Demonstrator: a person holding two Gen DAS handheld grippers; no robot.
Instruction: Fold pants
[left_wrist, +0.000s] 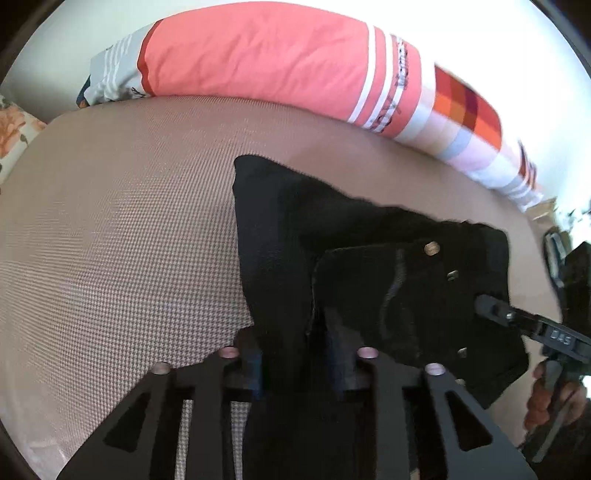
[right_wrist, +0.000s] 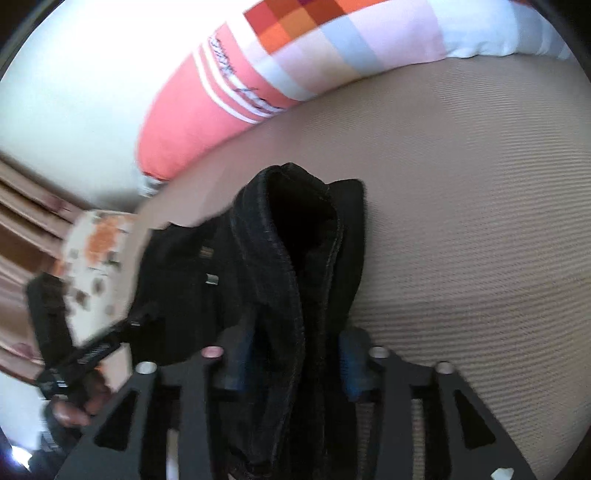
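Black pants (left_wrist: 369, 266) hang bunched above a tan woven bedcover (left_wrist: 122, 229), held up at the waist end; a metal button and rivets show on them. My left gripper (left_wrist: 297, 365) is shut on a fold of the pants' edge. My right gripper (right_wrist: 295, 365) is shut on a thick stitched band of the pants (right_wrist: 295, 258). In the left wrist view the right gripper (left_wrist: 491, 308) grips the cloth at the right. In the right wrist view the left gripper (right_wrist: 142, 314) grips it at the left. The lower part of the pants is hidden.
A long coral bolster (left_wrist: 258, 62) with white stripes and a checked end lies along the far edge of the bed, against a white wall. A floral pillow (left_wrist: 14, 129) sits at the left. Wooden furniture (right_wrist: 22, 206) stands beyond the bed.
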